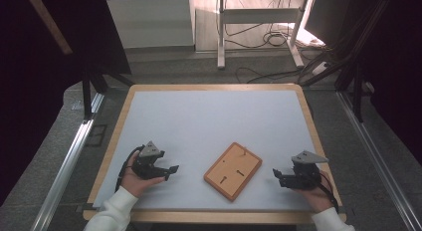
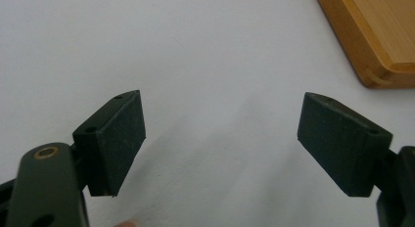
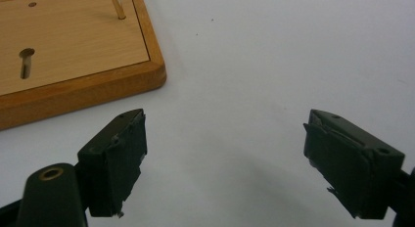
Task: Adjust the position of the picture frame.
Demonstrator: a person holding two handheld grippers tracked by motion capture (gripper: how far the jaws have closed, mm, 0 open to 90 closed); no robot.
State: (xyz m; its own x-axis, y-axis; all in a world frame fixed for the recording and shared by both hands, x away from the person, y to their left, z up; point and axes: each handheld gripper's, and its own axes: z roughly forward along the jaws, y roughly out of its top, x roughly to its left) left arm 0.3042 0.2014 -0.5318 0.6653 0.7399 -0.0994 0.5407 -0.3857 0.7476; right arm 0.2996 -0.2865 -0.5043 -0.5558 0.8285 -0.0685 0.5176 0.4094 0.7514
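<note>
High view: wooden board (image 1: 233, 171) lies flat on the white table (image 1: 209, 116), skewed, between left gripper (image 1: 169, 172) and right gripper (image 1: 276, 176); both near it, neither touching.
Left gripper view: jaws spread wide, nothing between; board corner (image 2: 377, 36) off to the upper right.
Right gripper view: jaws wide, empty; keyhole slot (image 3: 26, 61) and thin peg (image 3: 117, 6) on the board.
Handling: probably stiff, light, smooth; best pinched across the raised rim (image 3: 98, 85), clear of the fragile-looking peg.

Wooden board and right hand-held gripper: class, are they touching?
Apart. The high view shows bare table between the wooden board and the right hand-held gripper; its open jaws hold nothing.
</note>
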